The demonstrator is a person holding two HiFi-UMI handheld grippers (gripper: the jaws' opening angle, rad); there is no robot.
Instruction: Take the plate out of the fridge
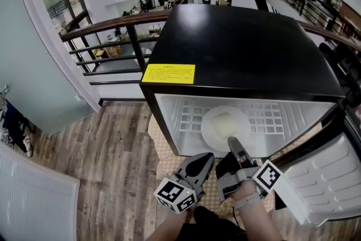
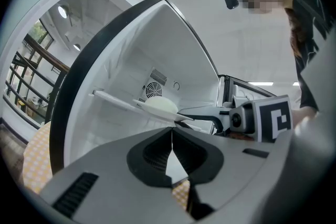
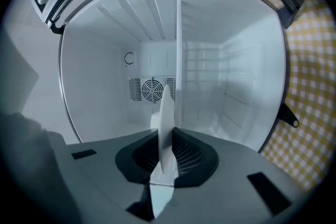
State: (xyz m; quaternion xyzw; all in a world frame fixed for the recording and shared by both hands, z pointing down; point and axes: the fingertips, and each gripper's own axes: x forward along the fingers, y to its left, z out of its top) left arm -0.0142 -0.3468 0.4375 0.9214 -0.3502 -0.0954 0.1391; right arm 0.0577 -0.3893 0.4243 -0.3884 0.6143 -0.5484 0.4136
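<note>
The fridge [image 1: 237,48] stands with its door [image 1: 330,178] swung wide to the right, and its white inside is open to the front. One wire shelf [image 1: 265,118] crosses it. The plate [image 1: 210,130] lies on that shelf, about midway between the side walls, with its near rim toward the shelf's front edge. A pale mound of food [image 1: 227,121] sits at the plate's middle. Nothing else shows on the shelf, and bare grid lies to either side of the plate.

The right gripper [image 3: 167,157] reaches level into the opening. Its jaws are closed on the plate's near rim, which runs edge-on between them. A fan grille [image 3: 152,89] shows on the back wall behind the plate.

The left gripper [image 2: 171,136] hangs outside, just in front of the fridge's lower front edge and left of the right one. Its jaws are pressed together with nothing between them.

A checked mat [image 3: 310,71] lies under the fridge. Wood floor [image 1: 107,144] spreads to the left, and a railing [image 1: 113,28] runs behind the fridge.
</note>
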